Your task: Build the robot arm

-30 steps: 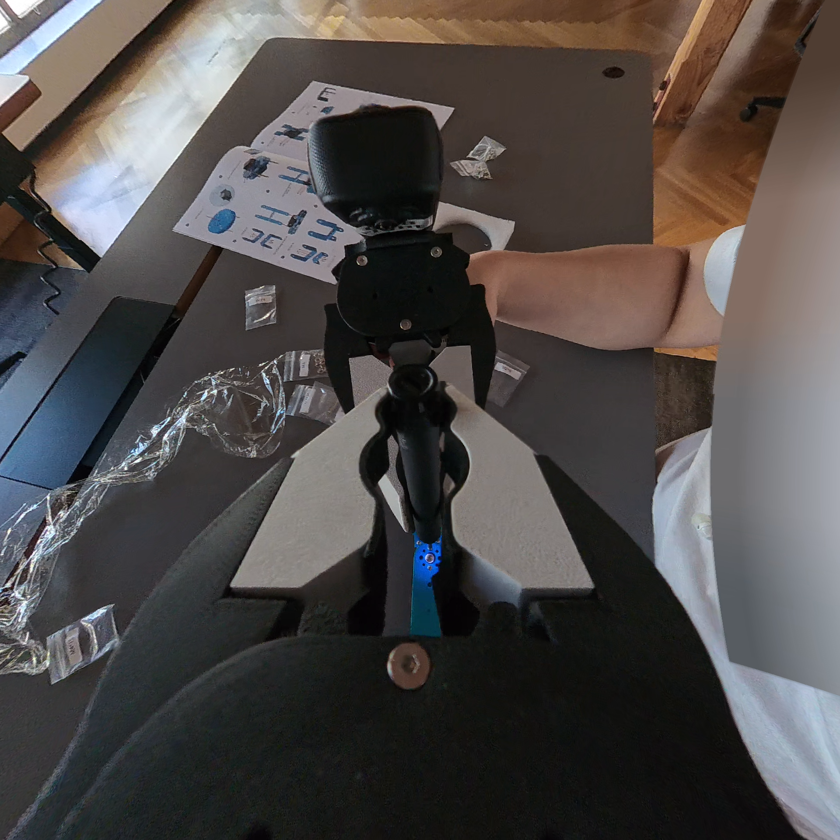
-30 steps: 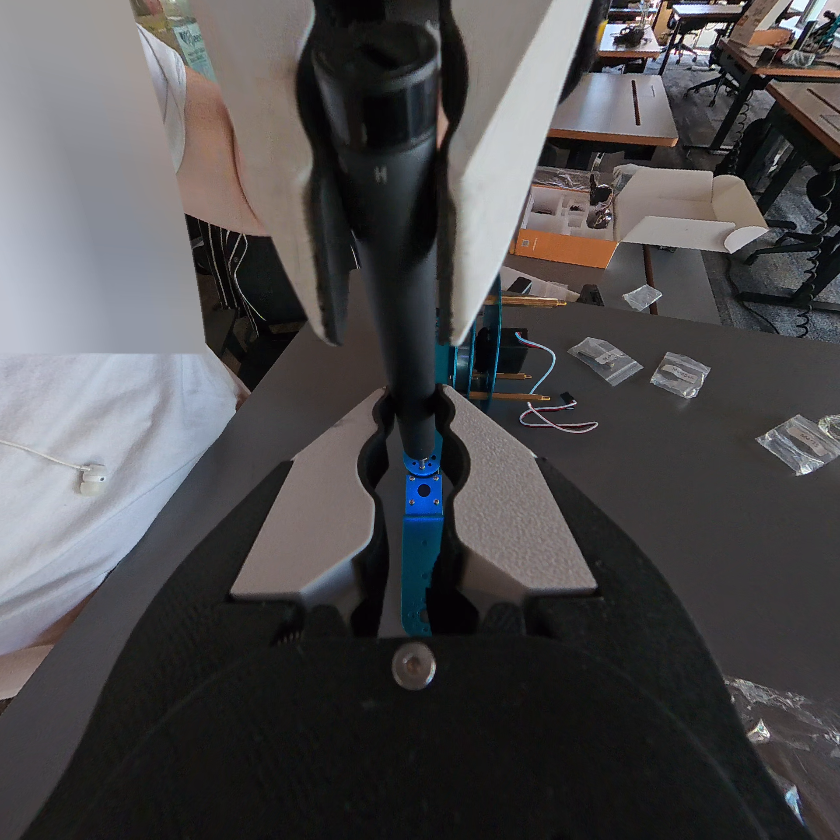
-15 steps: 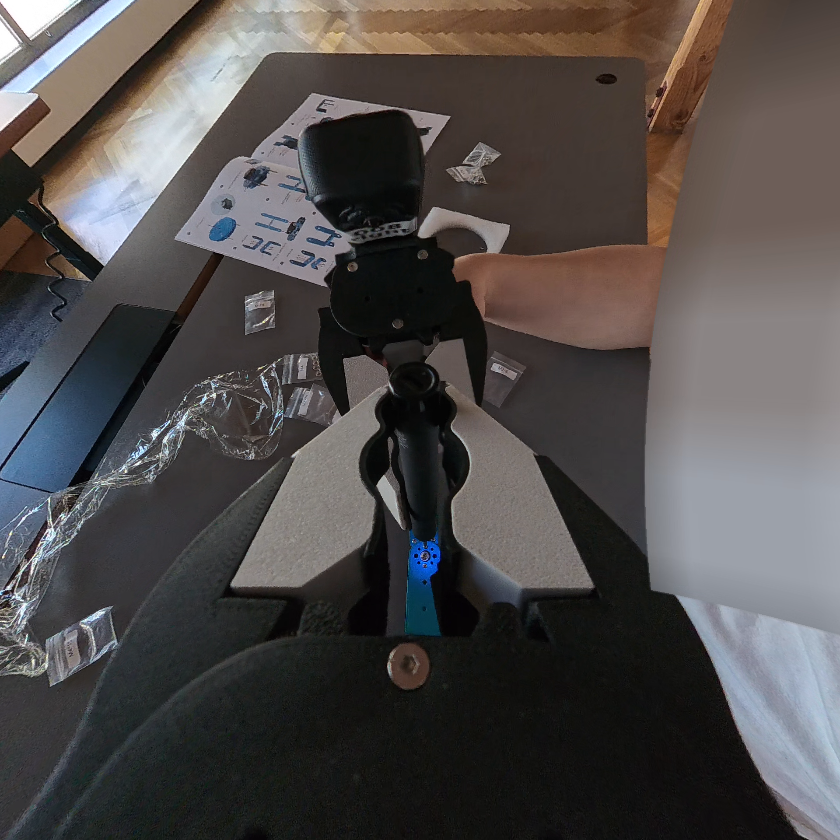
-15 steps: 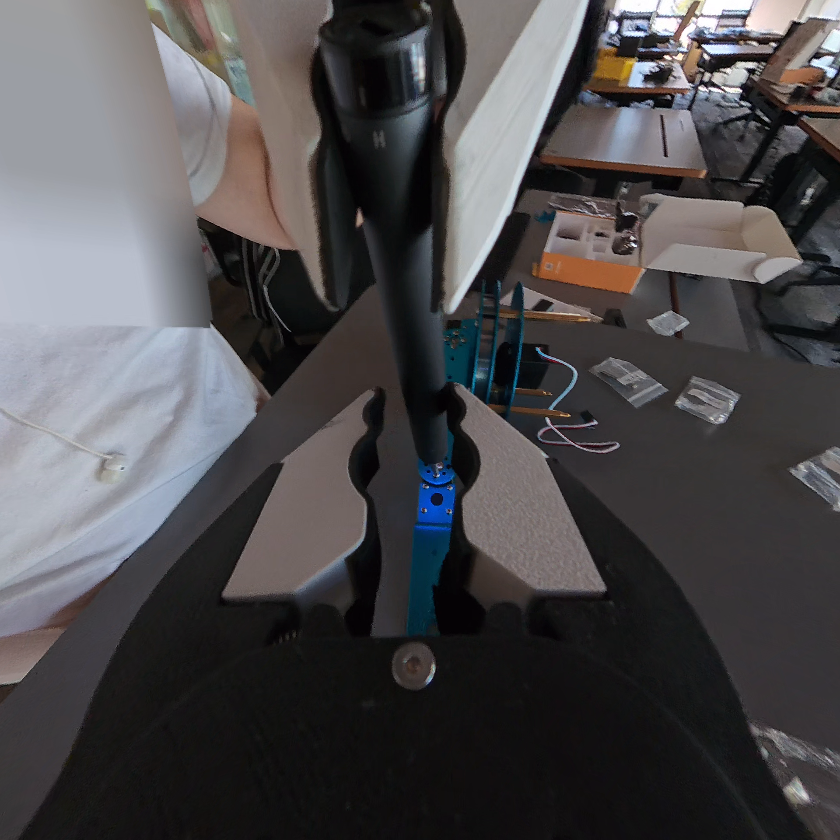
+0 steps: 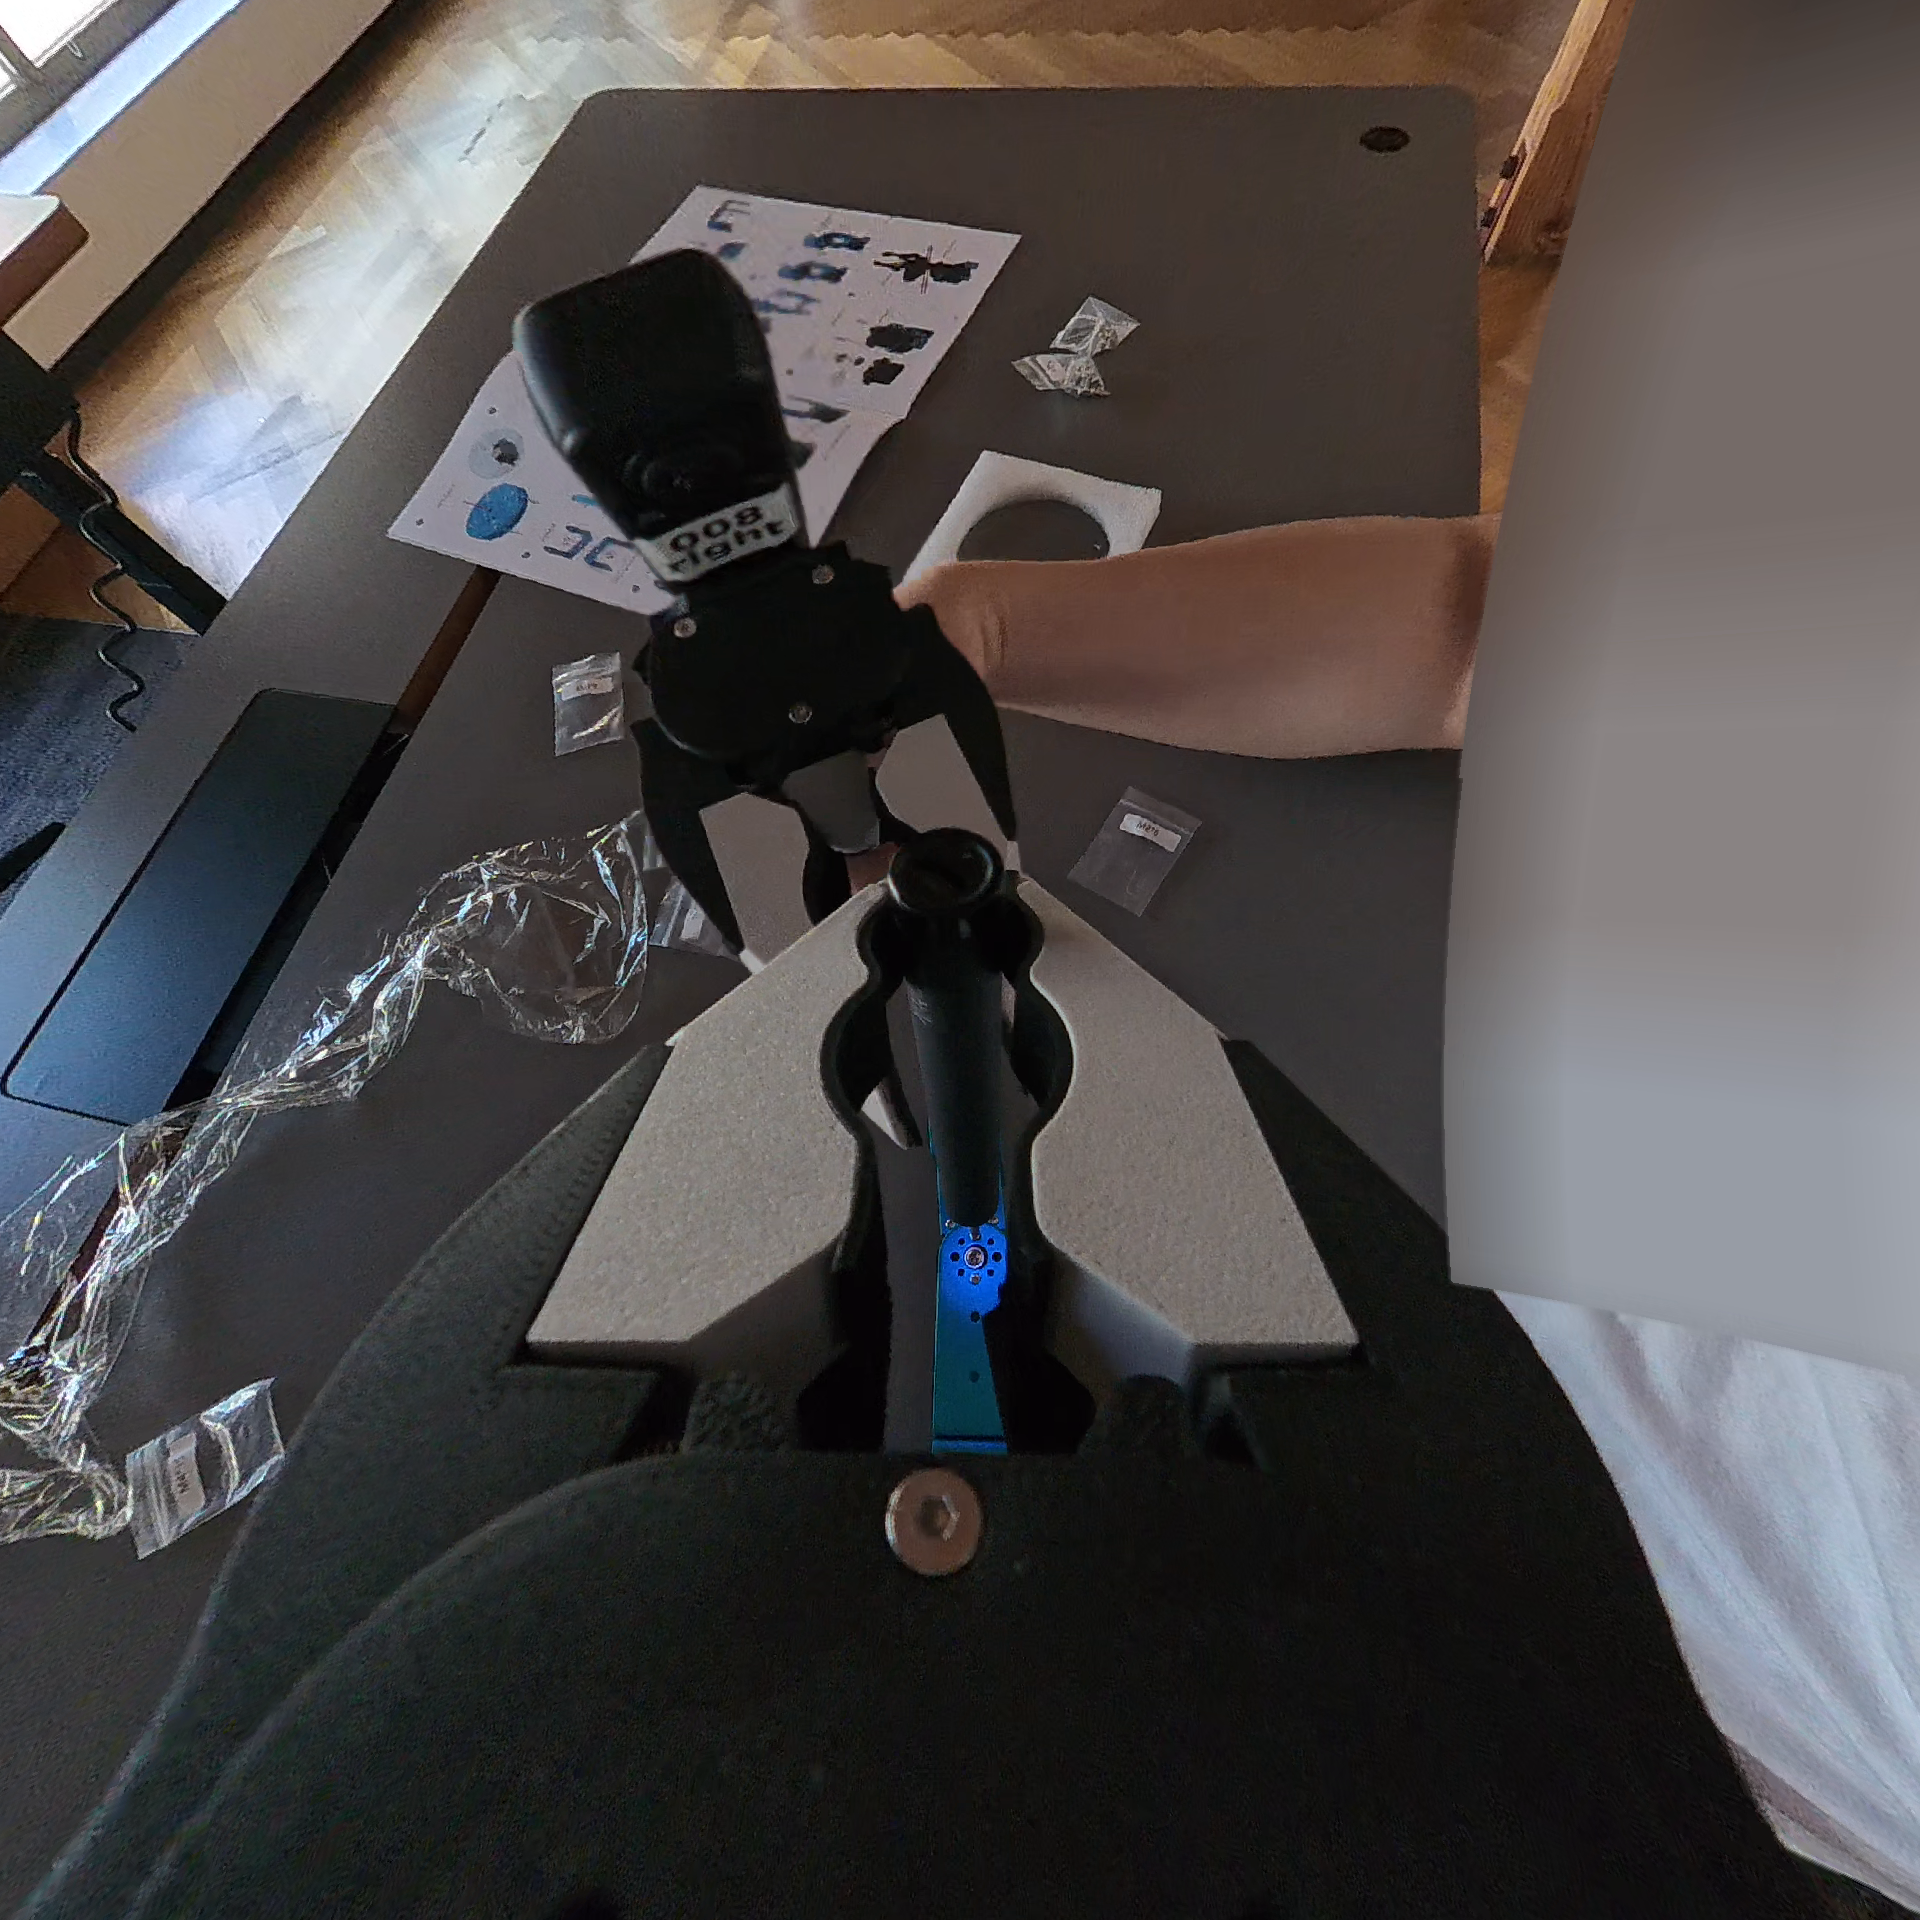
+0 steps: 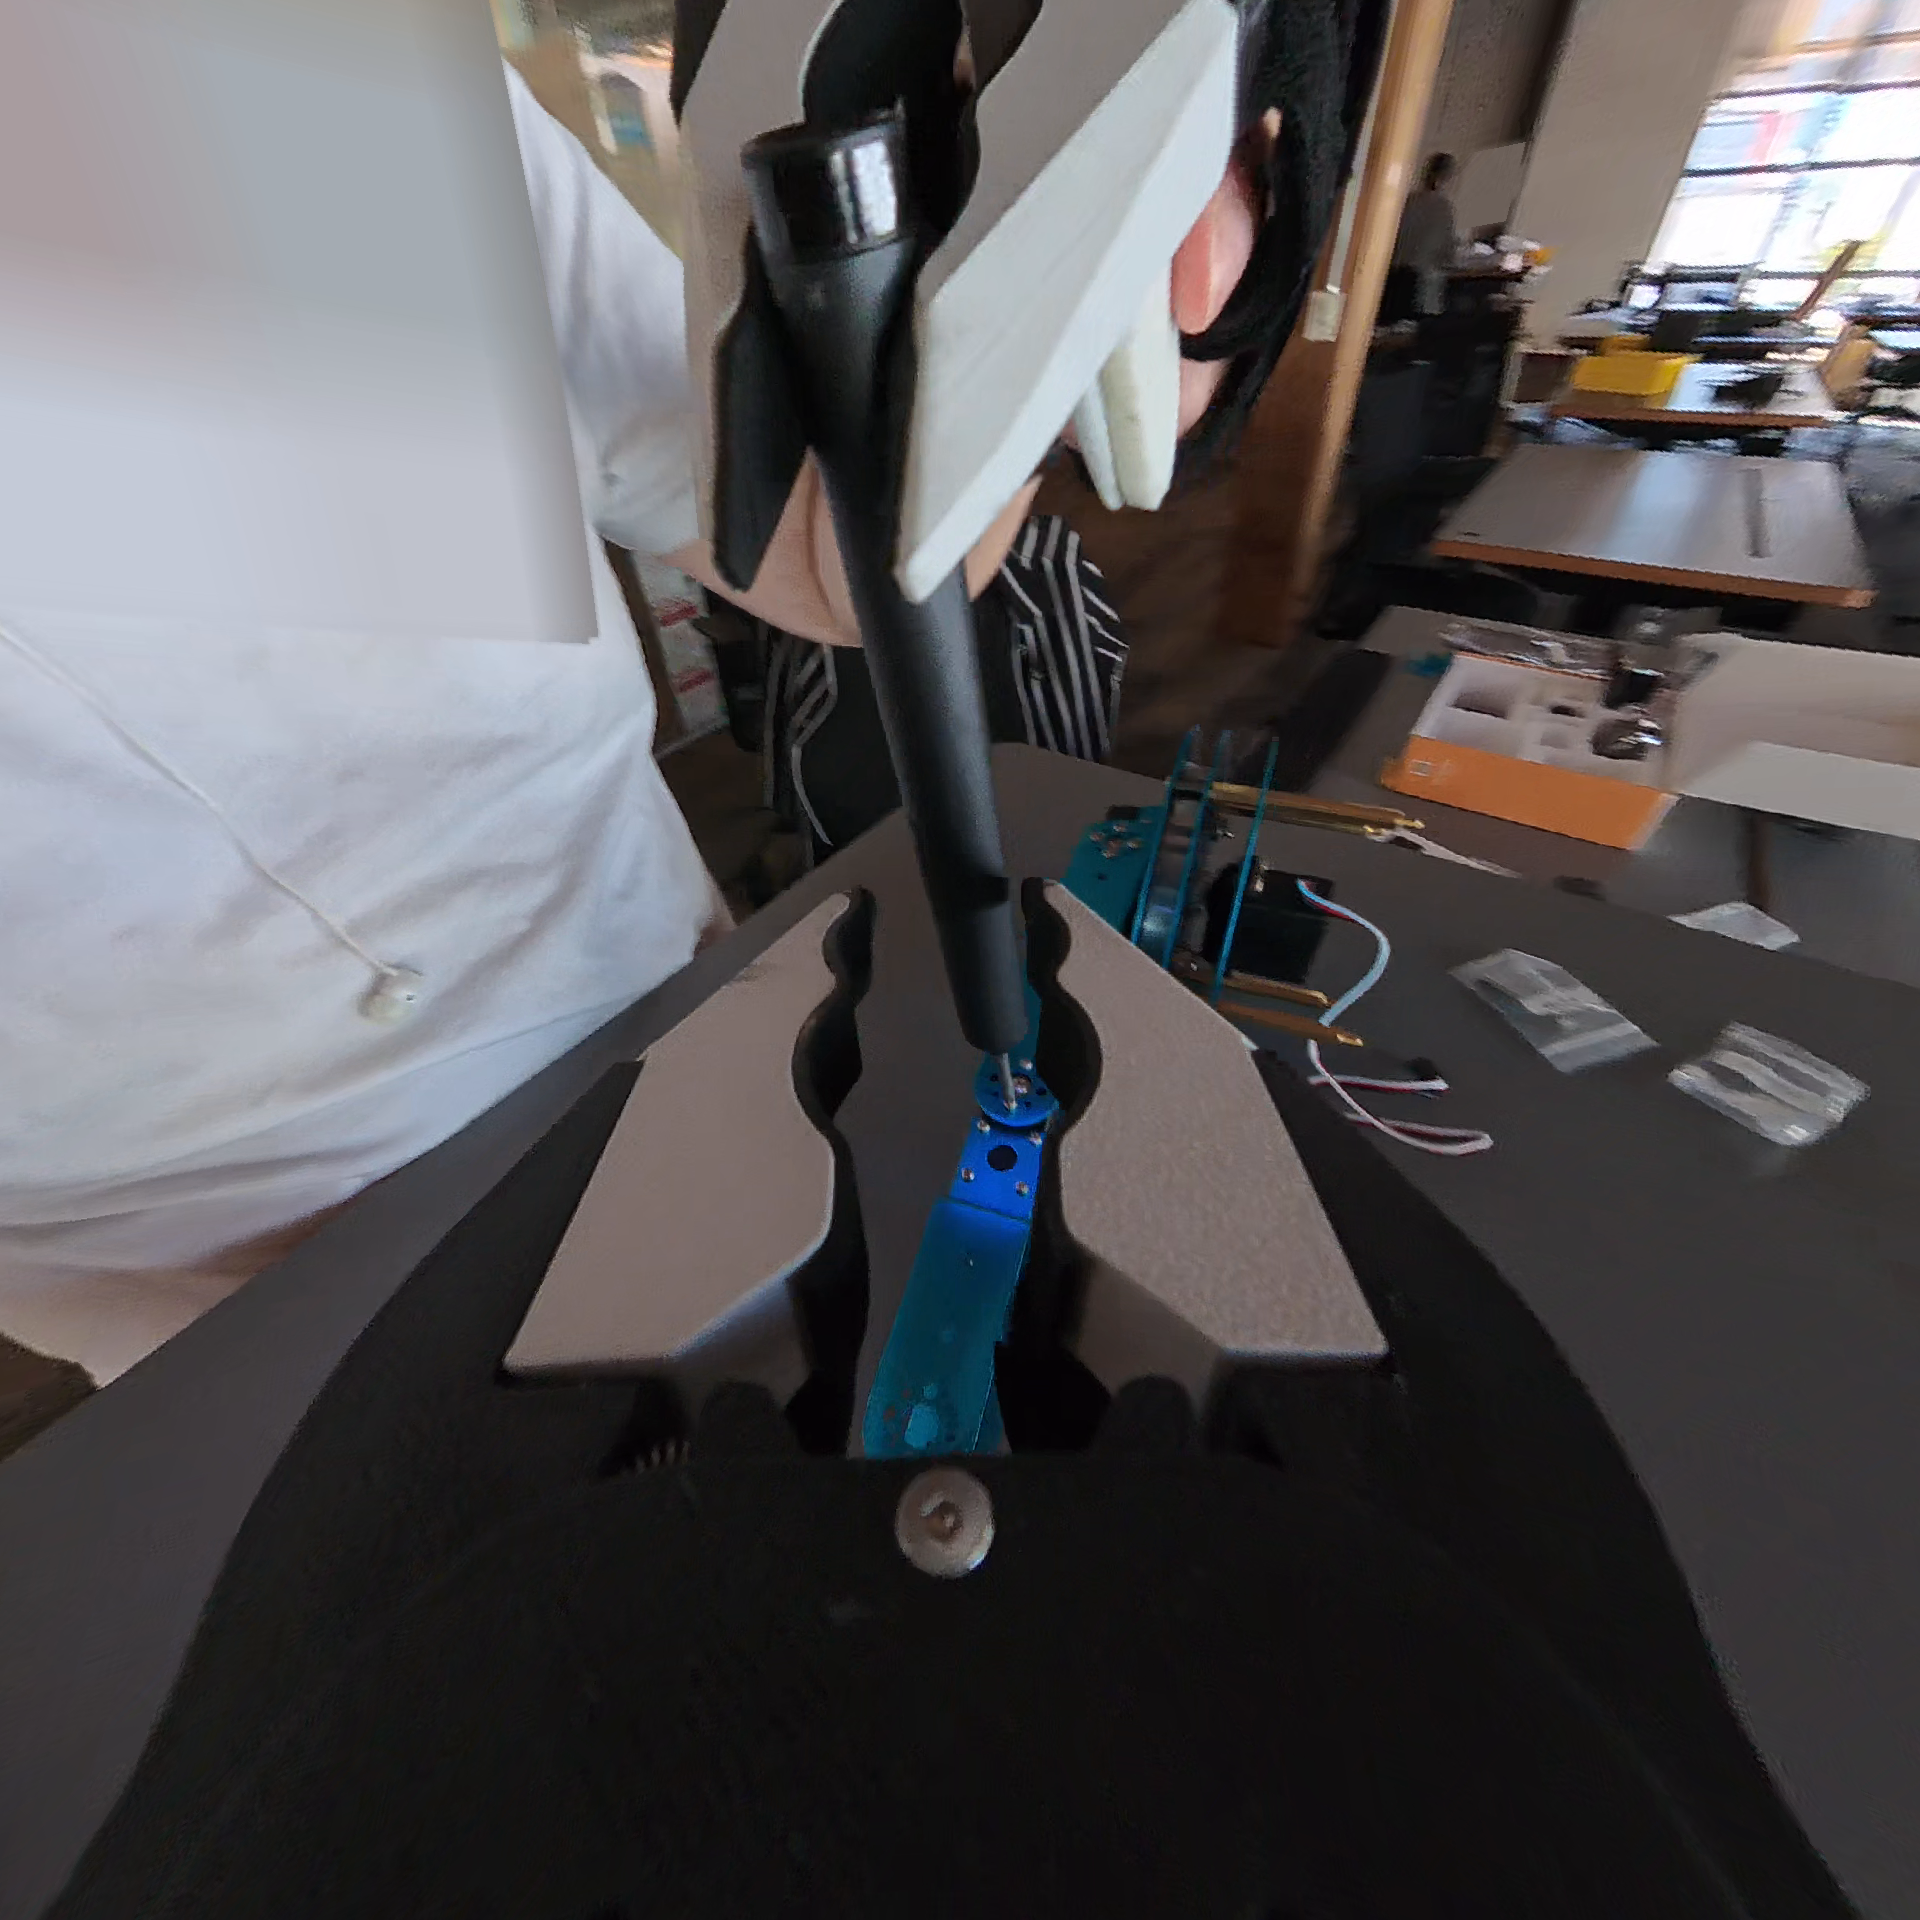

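My left gripper [image 5: 951,914] is shut on a black screwdriver [image 5: 956,1091], seen from its cap end. Through the gap between the fingers a blue metal bracket [image 5: 966,1340] shows below the tip. The right gripper's black body [image 5: 774,675] faces me beyond it. In the right wrist view my right gripper [image 6: 940,904] is shut on the blue bracket [image 6: 977,1268]. The screwdriver [image 6: 935,748] slants down from the left gripper's white fingers [image 6: 1039,312]. Its thin bit touches a round blue disc [image 6: 1013,1096] at the bracket's far end.
On the dark table [image 5: 1247,260] lie instruction sheets [image 5: 831,343], crumpled clear film [image 5: 416,997], a white foam piece with a round hole [image 5: 1039,509] and small plastic bags [image 6: 1548,997]. A blue assembly with brass posts and a wired servo [image 6: 1195,873] stands near. A person in white [image 6: 312,883] is close. Spacing between my two grippers at the tips: around 7 centimeters.
The right gripper has tilted and swung, so the screwdriver now leans in its view and the bit shows on the disc. Both grippers keep their hold.
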Demonstrator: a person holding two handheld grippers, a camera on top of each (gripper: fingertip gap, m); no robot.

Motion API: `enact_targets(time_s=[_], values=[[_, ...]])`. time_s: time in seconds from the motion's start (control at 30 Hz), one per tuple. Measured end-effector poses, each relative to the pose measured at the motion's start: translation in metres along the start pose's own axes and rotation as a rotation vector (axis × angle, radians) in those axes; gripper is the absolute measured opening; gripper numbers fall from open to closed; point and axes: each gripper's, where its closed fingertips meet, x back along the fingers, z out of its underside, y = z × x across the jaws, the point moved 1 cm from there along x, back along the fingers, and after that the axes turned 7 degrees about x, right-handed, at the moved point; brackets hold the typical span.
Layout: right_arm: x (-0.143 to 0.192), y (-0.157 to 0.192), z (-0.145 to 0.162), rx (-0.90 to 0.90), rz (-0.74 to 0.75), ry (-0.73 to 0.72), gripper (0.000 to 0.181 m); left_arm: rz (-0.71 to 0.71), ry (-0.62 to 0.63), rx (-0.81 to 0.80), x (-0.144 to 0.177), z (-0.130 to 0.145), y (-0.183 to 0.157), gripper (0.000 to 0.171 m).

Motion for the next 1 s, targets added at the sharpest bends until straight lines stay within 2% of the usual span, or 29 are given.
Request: enact_targets(time_s=[0.17, 0.47, 1.0], values=[[-0.0069, -0.0044, 0.0011, 0.032, -0.052, 0.006, 0.016, -0.007, 0.001, -0.001, 0.0024, 0.0011, 0.0, 0.017], [-0.0072, -0.0049, 0.0034, 0.017, -0.093, 0.009, 0.016, 0.004, -0.009, 0.002, 0.005, 0.0022, -0.0001, 0.017], [-0.0079, -0.0023, 0.0031, 0.059, -0.072, 0.035, 0.016, 0.013, -0.018, -0.012, 0.0044, 0.0024, -0.0049, 0.017]])
